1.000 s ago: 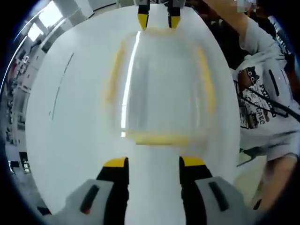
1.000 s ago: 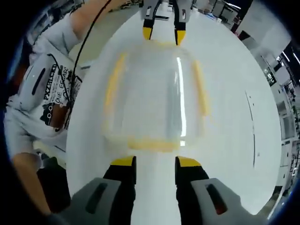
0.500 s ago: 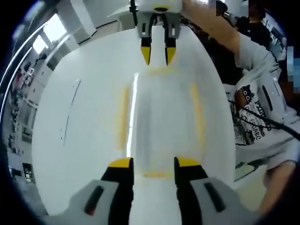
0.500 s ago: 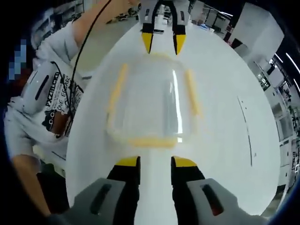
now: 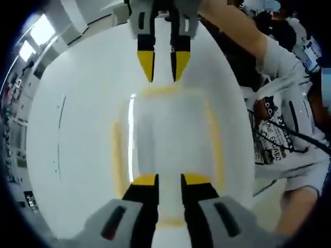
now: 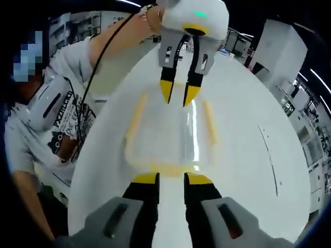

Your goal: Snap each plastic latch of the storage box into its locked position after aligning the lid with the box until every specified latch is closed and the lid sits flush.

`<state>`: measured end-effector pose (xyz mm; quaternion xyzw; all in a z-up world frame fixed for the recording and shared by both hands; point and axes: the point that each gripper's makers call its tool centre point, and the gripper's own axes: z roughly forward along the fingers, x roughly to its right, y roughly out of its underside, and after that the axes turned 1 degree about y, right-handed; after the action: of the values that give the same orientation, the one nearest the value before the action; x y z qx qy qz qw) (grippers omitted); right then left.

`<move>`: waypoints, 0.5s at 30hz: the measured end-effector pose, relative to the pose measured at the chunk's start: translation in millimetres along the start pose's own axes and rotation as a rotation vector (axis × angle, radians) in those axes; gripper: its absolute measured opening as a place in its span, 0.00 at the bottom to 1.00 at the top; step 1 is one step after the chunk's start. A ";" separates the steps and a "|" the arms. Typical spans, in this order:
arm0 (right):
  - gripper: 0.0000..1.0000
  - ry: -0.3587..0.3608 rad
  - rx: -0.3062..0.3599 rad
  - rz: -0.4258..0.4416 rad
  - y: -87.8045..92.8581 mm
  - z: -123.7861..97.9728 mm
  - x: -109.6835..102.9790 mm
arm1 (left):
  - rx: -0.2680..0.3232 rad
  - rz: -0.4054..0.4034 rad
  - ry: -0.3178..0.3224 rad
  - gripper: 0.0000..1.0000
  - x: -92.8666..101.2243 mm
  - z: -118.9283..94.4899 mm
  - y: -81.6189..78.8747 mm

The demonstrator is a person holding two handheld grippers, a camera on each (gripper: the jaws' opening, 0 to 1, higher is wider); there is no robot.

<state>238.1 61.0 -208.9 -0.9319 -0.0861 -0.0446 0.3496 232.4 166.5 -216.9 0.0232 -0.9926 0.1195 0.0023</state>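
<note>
A clear storage box point(image 5: 168, 137) with yellow latches along its sides lies on the white table point(image 5: 77, 155). In the left gripper view, my left gripper point(image 5: 169, 181) hovers over the box's near end. Its jaws are narrowly apart and hold nothing, and a yellow latch point(image 5: 168, 223) shows below them. My right gripper point(image 5: 163, 70) comes in from the far end, tips also slightly apart. In the right gripper view, the box point(image 6: 170, 137) lies just ahead of my right gripper point(image 6: 171, 179). There the left gripper point(image 6: 178, 95) hangs over the box's far end.
A person in a grey printed sweatshirt point(image 5: 282, 139) stands at the table's edge, also seen as the person point(image 6: 57, 119) in the right gripper view. A black cable point(image 6: 98, 57) runs along the arm. Bare table surface point(image 6: 248, 170) surrounds the box.
Both grippers have closed in over the box from opposite ends. The jaws of each have narrowed from a wide gap to a slim one.
</note>
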 end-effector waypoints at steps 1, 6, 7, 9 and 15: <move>0.15 0.005 0.022 0.003 -2.1 -1.5 3.1 | -0.014 -0.006 -0.003 0.15 -0.4 0.5 0.7; 0.14 0.025 0.105 0.008 -6.4 -3.6 10.1 | -0.062 -0.020 -0.018 0.13 0.5 1.7 4.4; 0.14 0.026 0.110 0.005 -5.5 -3.0 9.9 | -0.066 -0.022 -0.017 0.13 0.6 1.7 5.2; 0.14 0.027 0.121 0.004 -5.1 -1.7 10.1 | -0.071 -0.021 -0.015 0.12 1.0 1.6 6.1; 0.14 0.064 0.177 -0.016 -6.7 0.5 5.9 | -0.101 -0.017 -0.015 0.11 2.1 1.7 7.5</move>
<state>242.6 67.0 -204.2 -0.8947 -0.0861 -0.0695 0.4326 230.0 173.3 -220.4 0.0323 -0.9971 0.0689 -0.0027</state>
